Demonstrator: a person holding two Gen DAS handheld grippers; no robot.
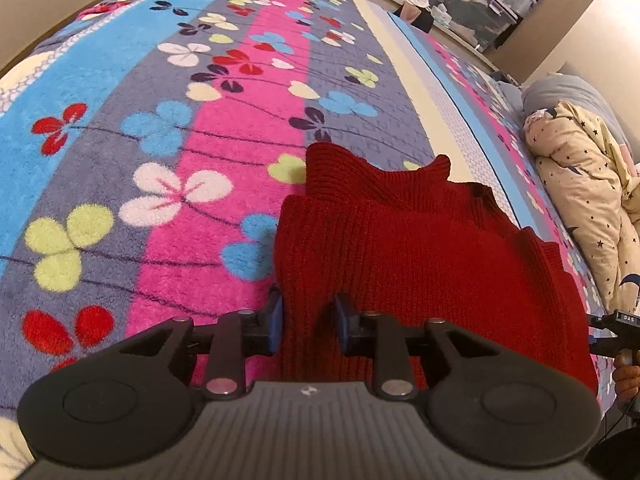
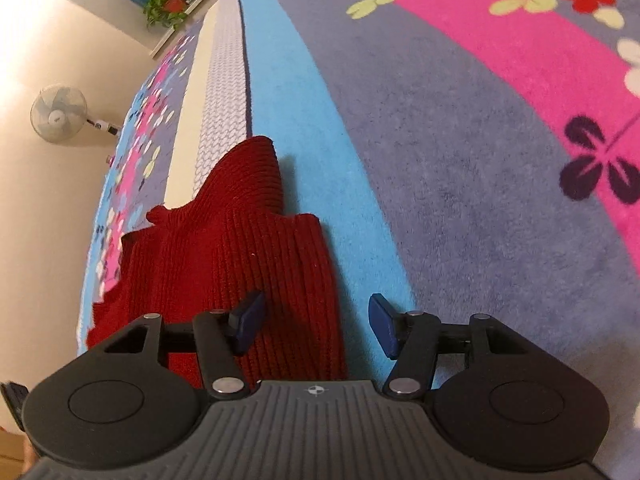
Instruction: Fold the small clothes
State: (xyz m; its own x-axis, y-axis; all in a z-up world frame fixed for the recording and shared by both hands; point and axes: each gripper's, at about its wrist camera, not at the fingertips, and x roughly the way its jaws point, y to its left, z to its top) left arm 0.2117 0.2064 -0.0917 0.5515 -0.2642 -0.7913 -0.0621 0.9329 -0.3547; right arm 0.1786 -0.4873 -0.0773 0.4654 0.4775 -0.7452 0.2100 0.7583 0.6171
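The left gripper (image 1: 307, 322), black with blue pads, points steeply down at the near edge of the red ribbed knitted sweater (image 1: 420, 248). Its jaws stand narrowly apart with a fold of that sweater between them. The right gripper (image 2: 316, 322) also tilts down, jaws wide apart: one blue pad (image 2: 250, 320) lies over the sweater, the other beside the sweater's edge, gripping nothing.

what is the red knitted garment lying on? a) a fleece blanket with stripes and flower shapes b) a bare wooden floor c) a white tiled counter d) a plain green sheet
a: the red knitted garment lies on a fleece blanket with blue, grey and pink stripes and flower shapes, seen around it in both wrist views.
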